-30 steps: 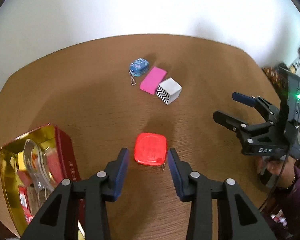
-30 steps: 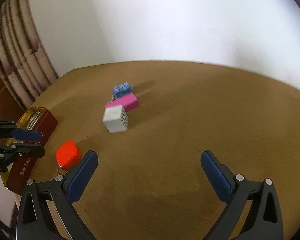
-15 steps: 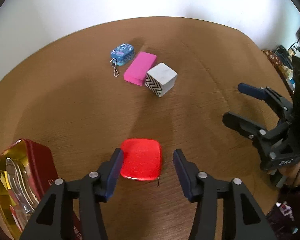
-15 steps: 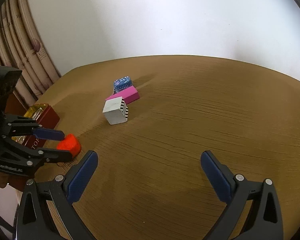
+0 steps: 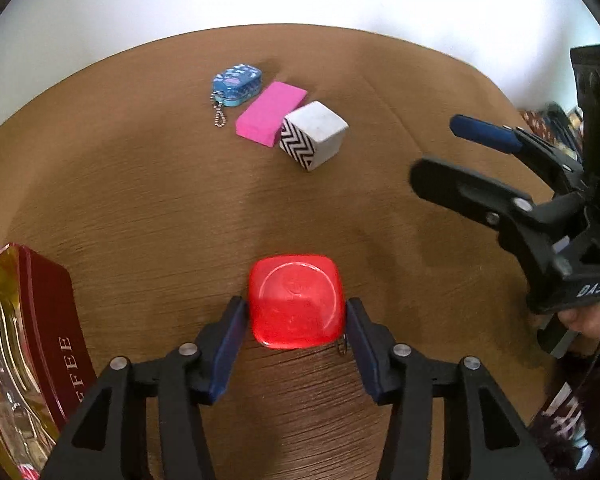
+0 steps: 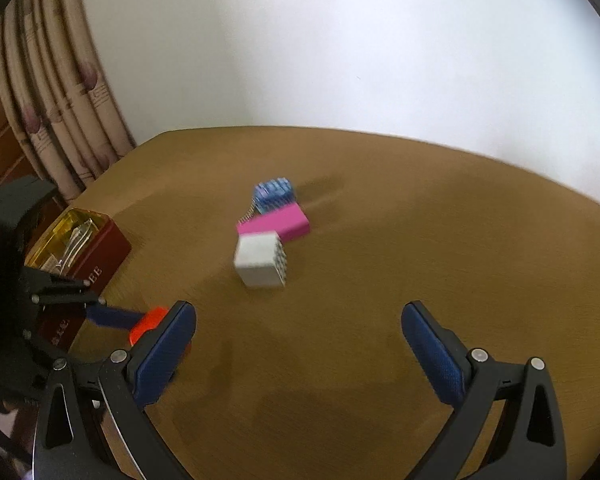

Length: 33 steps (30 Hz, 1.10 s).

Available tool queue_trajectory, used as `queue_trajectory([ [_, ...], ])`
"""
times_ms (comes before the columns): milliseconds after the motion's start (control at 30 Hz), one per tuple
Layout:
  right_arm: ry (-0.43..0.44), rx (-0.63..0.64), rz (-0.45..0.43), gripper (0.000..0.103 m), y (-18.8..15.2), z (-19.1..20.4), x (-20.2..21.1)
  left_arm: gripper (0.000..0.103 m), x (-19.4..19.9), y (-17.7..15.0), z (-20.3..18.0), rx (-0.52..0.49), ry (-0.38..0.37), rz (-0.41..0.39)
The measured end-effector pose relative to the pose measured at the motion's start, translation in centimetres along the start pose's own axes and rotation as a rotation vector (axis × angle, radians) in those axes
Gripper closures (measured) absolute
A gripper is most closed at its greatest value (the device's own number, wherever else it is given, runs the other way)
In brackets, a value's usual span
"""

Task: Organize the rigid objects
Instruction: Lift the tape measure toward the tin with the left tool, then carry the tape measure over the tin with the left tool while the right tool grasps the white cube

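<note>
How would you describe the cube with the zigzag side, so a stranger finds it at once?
On the brown table, three small things lie in a row. The cube is at the right end, touching a flat pink block. It alone is white with a black zigzag side.

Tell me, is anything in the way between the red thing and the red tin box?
Nothing visible is. The red case sits between the left gripper fingers, and only bare table lies between it and the open tin.
</note>
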State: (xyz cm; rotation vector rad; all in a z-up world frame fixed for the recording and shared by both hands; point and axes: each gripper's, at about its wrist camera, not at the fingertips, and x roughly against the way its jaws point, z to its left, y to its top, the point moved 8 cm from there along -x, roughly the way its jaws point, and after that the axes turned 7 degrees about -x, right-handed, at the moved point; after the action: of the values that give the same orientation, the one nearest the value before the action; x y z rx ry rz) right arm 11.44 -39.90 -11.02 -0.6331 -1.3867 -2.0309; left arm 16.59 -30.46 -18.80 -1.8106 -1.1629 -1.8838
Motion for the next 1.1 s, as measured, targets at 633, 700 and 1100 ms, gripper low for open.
queue_trajectory([
  [633, -0.063, 0.063, 0.120, 0.060, 1.0, 1.2, -7.2, 0.055, 5.0, -3.6, -1.7, 0.079, 0.026, -0.147],
  [700, -0.074, 0.082, 0.112, 0.075, 1.0, 1.4, -7.0, 0.055, 6.7, -3.4, -1.0, 0.106, 0.037, -0.176],
  [1100, 0.039, -0.010, 0.076, 0.075, -1.7, 3.0, -2.0, 0.055, 15.0, -10.9, 6.8, 0.355, 0.200, -0.278],
])
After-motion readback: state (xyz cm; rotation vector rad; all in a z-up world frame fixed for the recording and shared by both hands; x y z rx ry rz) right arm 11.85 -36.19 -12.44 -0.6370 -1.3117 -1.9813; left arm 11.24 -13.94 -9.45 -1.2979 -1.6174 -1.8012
